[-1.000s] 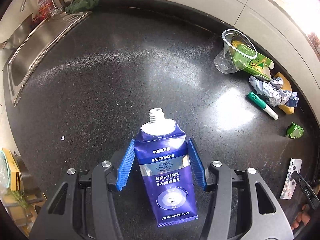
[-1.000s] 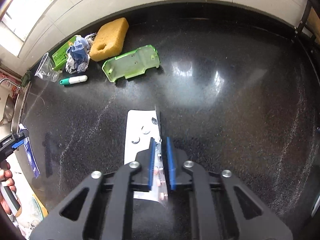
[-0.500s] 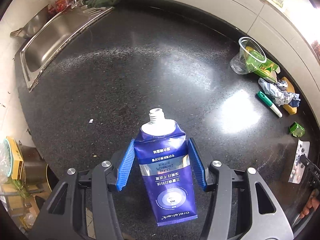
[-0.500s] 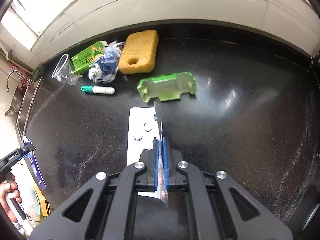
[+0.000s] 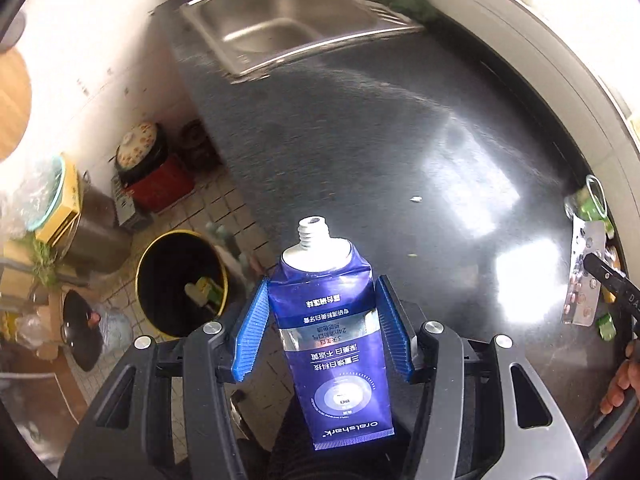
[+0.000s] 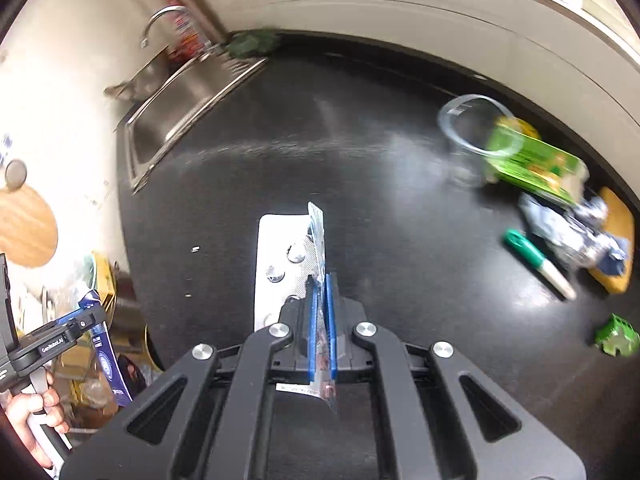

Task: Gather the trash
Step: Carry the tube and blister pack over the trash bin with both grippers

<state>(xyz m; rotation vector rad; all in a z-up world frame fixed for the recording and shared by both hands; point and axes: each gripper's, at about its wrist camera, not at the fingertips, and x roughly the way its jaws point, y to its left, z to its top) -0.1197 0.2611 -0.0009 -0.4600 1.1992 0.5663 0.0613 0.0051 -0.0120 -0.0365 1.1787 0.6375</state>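
Blue toothpaste tube (image 5: 334, 344) between left gripper (image 5: 322, 328) pads

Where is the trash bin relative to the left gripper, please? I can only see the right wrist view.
Observer: A yellow-rimmed trash bin stands on the tiled floor. In the left wrist view it appears left of the toothpaste tube, which is held in the left gripper's fingers.
Operator: Thank you. Is the bin empty?
Observer: No, a yellow-green item lies inside it.
Operator: Is the tube capped?
Observer: No, its threaded neck is bare.
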